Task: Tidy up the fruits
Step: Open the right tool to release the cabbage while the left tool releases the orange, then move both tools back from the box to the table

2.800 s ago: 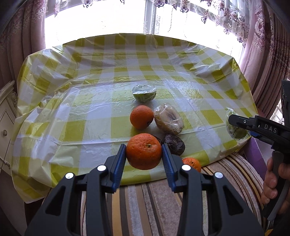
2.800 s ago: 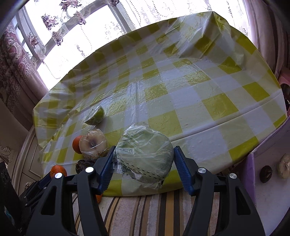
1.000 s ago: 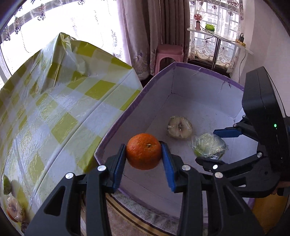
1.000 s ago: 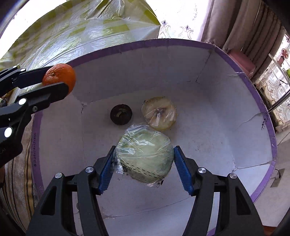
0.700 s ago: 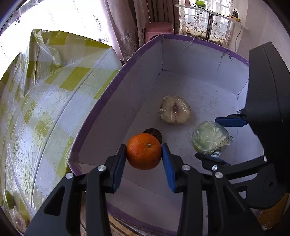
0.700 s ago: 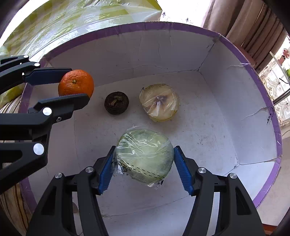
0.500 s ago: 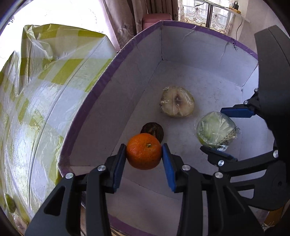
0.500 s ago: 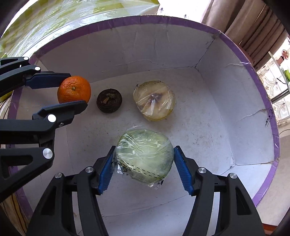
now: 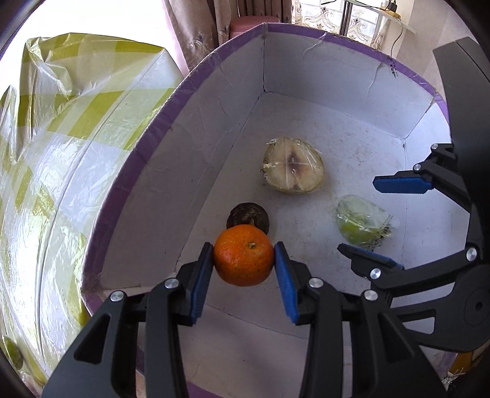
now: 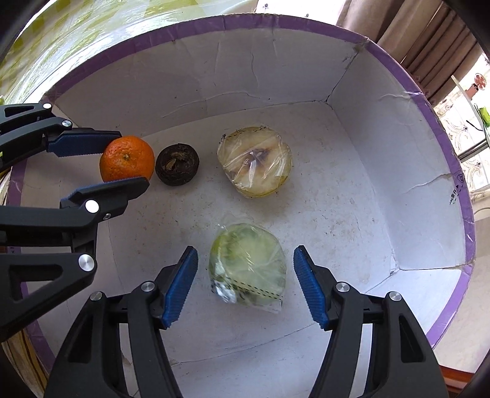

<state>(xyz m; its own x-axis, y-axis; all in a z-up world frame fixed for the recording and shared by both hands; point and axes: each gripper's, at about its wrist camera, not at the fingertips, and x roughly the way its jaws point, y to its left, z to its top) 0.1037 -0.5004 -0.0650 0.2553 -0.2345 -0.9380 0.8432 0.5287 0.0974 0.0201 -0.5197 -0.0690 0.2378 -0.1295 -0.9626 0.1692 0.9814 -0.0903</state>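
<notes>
Right wrist view — right tongs (image 10: 245, 283) just opened, wrapped green fruit (image 10: 248, 264) loose between; left tongs (image 10: 118, 162) clamp orange (image 10: 126, 158).

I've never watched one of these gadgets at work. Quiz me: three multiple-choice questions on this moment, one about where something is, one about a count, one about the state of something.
1. Where does the dark round fruit lie?
A. On the checked tablecloth
B. In the box, beside the orange
C. Between the right gripper's fingers

2. How many fruit halves wrapped in clear film are in the box?
A. One
B. Two
C. Four

3. What is the left gripper doing?
A. Clamping the orange
B. Standing open and empty
C. Clamping a wrapped half

Answers:
1. B: it sits on the box floor right next to the orange.
2. B: a pale wrapped half and a green wrapped half.
3. A: its blue pads press both sides of the orange, while the right gripper has just been opening, with gaps on both sides of the green half.
</notes>
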